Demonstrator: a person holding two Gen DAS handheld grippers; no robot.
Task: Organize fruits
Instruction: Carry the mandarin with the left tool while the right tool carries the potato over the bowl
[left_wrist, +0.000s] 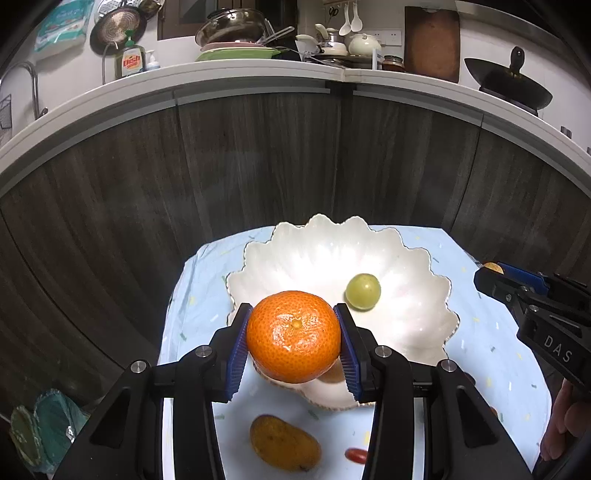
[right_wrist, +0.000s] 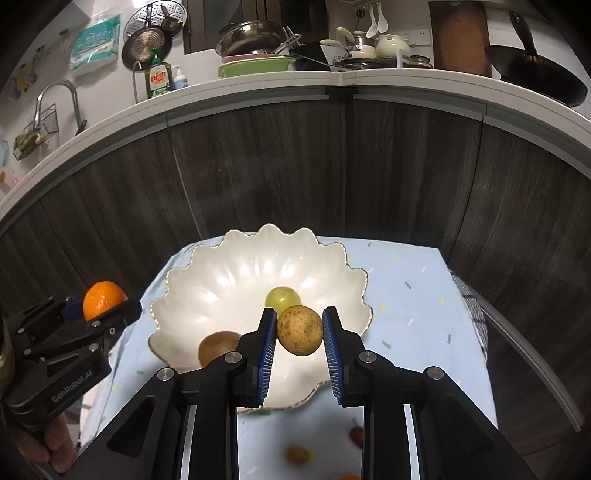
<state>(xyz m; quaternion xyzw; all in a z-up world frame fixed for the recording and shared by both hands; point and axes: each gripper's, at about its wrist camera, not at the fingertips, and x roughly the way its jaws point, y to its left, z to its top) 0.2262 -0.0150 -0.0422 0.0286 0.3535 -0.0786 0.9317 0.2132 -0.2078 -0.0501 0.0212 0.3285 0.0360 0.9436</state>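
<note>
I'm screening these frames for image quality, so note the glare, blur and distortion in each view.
Left wrist view: glare washes out the middle of the white bowl, the counter edge bows from fisheye distortion, and the tangerine is sharp. Right wrist view: bright streaks on the bowl wall, the same bowing, and the small fruits on the cloth at the bottom are blurred.

A light-blue tablecloth (left_wrist: 491, 332) carries a scalloped white bowl (left_wrist: 417, 266), a small mango (left_wrist: 284, 443) and a cherry tomato (left_wrist: 356, 455).

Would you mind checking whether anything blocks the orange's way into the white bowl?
Nothing visible does. The left gripper holds the orange over the bowl's near rim. Inside lie only a green fruit and a brown fruit, with open space between them.
</note>
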